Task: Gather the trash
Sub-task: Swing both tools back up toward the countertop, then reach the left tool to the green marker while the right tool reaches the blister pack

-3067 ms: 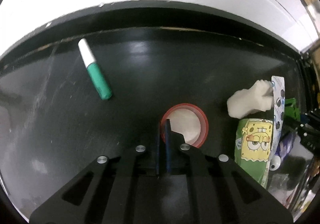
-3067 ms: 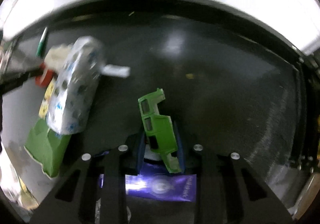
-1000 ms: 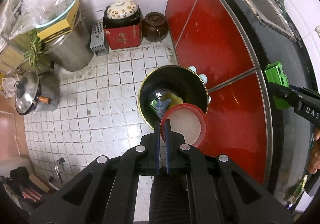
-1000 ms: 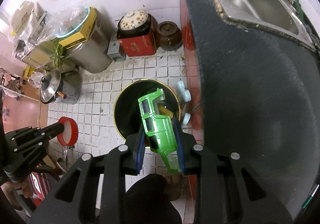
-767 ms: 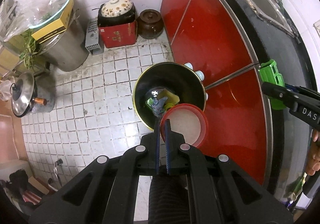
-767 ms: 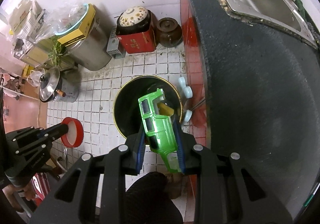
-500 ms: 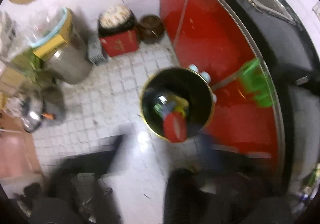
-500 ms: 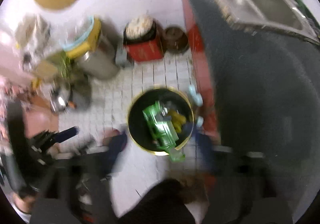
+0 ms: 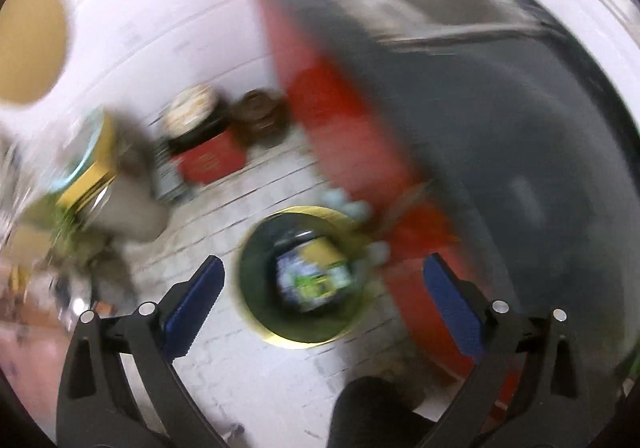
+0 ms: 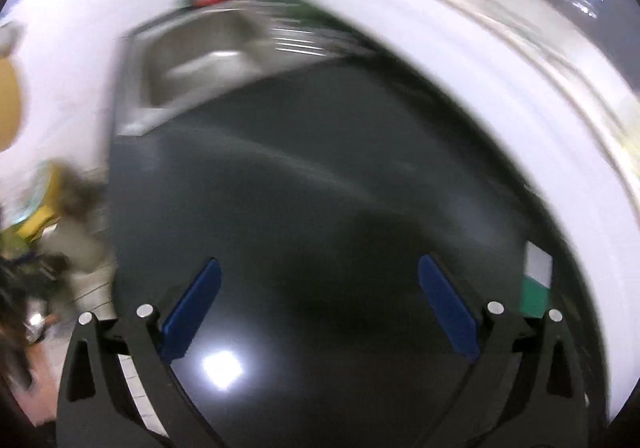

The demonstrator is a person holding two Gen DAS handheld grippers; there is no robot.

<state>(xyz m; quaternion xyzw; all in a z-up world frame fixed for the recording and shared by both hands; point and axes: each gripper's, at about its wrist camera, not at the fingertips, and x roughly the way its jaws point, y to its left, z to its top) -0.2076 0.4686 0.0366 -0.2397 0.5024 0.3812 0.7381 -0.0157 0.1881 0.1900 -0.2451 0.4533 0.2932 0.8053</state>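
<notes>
My left gripper (image 9: 322, 280) points steeply down over the gold-rimmed bin (image 9: 256, 322) on the floor, jaws wide, nothing between them. Trash (image 9: 314, 274) lies inside the bin. My right gripper (image 10: 318, 288) tilts down over the dark counter (image 10: 320, 187), jaws opening, nothing between them. Both views blurred.

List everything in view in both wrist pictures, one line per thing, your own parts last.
bin: one, dark with a gold rim, on the floor by the red cabinet
trash: a blurred heap, yellow, green and pale, inside the bin
cabinet: one, red, under the counter
counter: one, black
sink: one, steel, set in the counter
marker: one, green and white, on the counter at far right
red box: one, on the floor by the wall
left gripper: open, empty, blue pads
right gripper: opening, empty, blue pads
</notes>
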